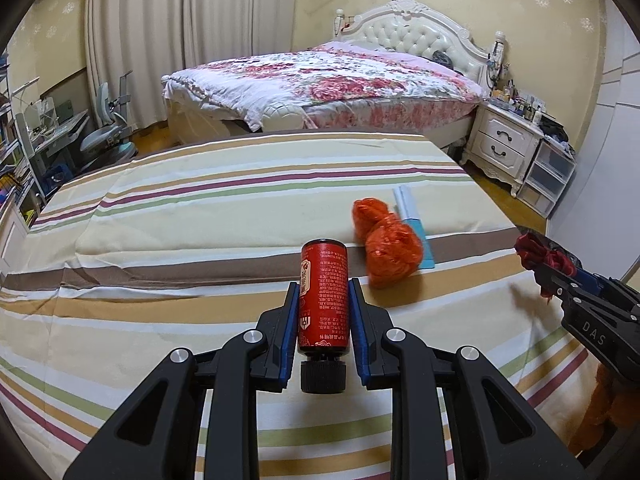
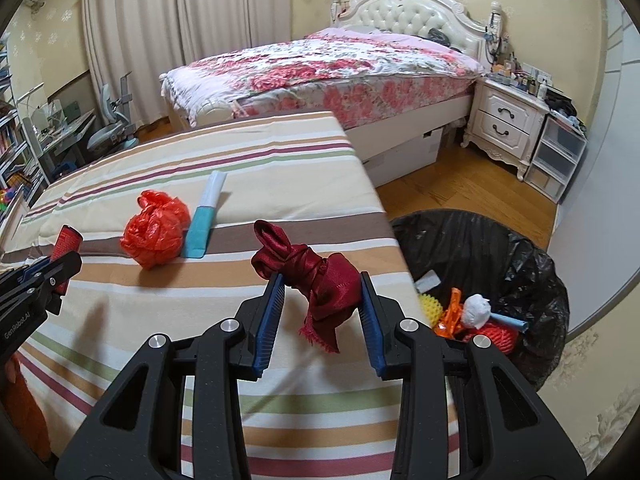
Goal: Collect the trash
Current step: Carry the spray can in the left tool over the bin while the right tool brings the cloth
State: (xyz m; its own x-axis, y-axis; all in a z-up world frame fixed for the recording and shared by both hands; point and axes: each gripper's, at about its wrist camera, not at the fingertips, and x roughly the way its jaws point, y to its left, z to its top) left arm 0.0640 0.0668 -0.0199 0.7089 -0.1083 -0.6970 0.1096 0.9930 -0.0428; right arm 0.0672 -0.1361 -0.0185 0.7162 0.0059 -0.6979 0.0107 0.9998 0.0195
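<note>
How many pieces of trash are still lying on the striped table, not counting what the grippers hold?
2: an orange plastic bag crumpled near the table's middle, and a white-and-teal tube lying right beside it, on the bin side. More could be hidden behind the grippers.

Red bottle (image 1: 323,296), maroon cloth (image 2: 320,280), orange bag (image 2: 156,232), striped sheet (image 1: 200,208).

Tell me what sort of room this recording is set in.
A home bedroom, most likely. A bed with a floral quilt and tufted headboard stands at the back, a white nightstand beside it, and long curtains cover the wall.
</note>
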